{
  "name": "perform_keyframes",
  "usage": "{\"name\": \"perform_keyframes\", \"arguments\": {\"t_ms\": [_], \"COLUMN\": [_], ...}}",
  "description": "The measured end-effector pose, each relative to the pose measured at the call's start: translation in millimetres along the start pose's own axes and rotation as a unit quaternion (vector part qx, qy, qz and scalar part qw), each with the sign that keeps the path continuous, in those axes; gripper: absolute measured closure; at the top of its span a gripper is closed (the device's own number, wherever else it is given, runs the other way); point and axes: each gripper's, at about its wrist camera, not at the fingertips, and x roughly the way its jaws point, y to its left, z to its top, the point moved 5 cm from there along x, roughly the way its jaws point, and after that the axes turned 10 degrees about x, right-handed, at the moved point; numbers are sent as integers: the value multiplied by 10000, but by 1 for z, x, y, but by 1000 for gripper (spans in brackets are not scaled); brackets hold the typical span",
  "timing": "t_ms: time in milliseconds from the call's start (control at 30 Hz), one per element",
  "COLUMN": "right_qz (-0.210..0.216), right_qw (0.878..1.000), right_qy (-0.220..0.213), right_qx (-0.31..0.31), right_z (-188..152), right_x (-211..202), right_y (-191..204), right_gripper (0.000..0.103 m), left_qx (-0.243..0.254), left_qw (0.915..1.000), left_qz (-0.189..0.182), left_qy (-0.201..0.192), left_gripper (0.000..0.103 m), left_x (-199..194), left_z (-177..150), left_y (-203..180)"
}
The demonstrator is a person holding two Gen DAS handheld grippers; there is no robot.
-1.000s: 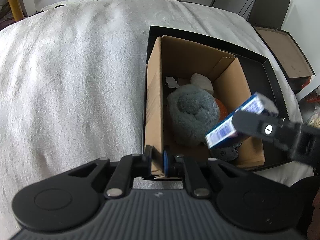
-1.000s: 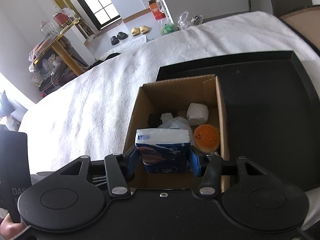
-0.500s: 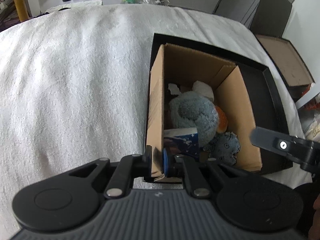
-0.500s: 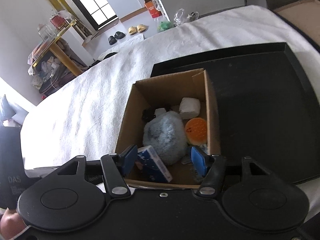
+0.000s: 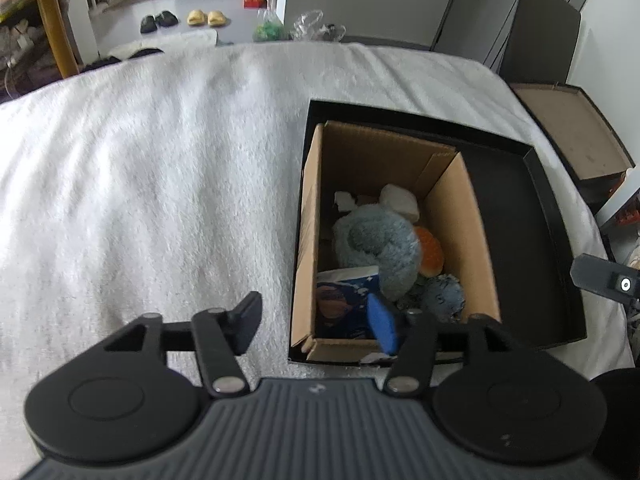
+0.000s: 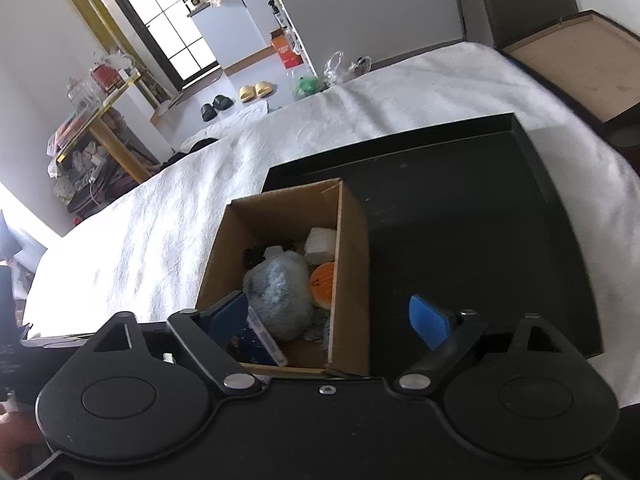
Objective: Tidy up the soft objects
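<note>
White towelling covers the bed (image 5: 160, 184) where a cardboard box (image 5: 460, 216) stands in the left corner of a shallow black tray (image 5: 536, 216), a bedroom floor with slippers visible beyond. Every soft item in view now lies inside the box: a grey-blue plush toy (image 5: 376, 240) fills the middle, an orange sponge ball (image 5: 430, 250) and a white foam block (image 5: 400, 200) sit against the right wall, a small blue fuzzy ball (image 5: 444, 294) rests at the near corner, and a blue tissue pack (image 5: 344, 300) leans against the near left wall. The left gripper (image 5: 316, 320) hovers at the box's near left corner, its fingers spread with nothing pressed between them; the box wall stands in the gap, untouched. The right gripper (image 6: 332, 320) hangs above the near rim, fingers wide apart and empty.

A second earlier the right gripper clasped the tissue pack above the box, while the left pinched the box's near wall, seemingly to steady it. The pack has since dropped in beside the plush toy, both sets of jaws have just been opening, and both tools have drawn back, so the box appears smaller in each view. With the bed bare of loose items, the sorting looks close to finished.
</note>
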Motion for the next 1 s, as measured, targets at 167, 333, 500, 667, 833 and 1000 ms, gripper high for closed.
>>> {"name": "perform_keyframes", "arguments": {"t_ms": [167,333,500,667,833,1000], "right_qz": [-96,-192,-208,-319,-299,-222], "right_qw": [9998,9996,9993,9988,9987,9985], "right_qy": [-162,-215,-270,-247,-316,-439], "right_qx": [-25,-17,-143,-283,-254,-247], "right_z": [5,6,0,-11,-21,-26], "right_x": [-16,-30,-50,-67,-87,-107], "right_y": [-12,-22,-23,-22,-21,-19], "right_gripper": [0,0,0,0,0,0], "left_qx": [-41,55,106,214,384,325], "left_qw": [9996,9990,9981,9973,9958,9950], "left_qz": [133,128,62,73,67,-26], "left_qy": [-234,-433,-607,-701,-826,-942], "left_gripper": [20,5,0,0,0,0], "left_x": [-28,-54,-80,-102,-124,-146], "left_z": [6,7,-1,-9,-17,-26], "left_y": [-9,-24,-37,-49,-61,-66]}}
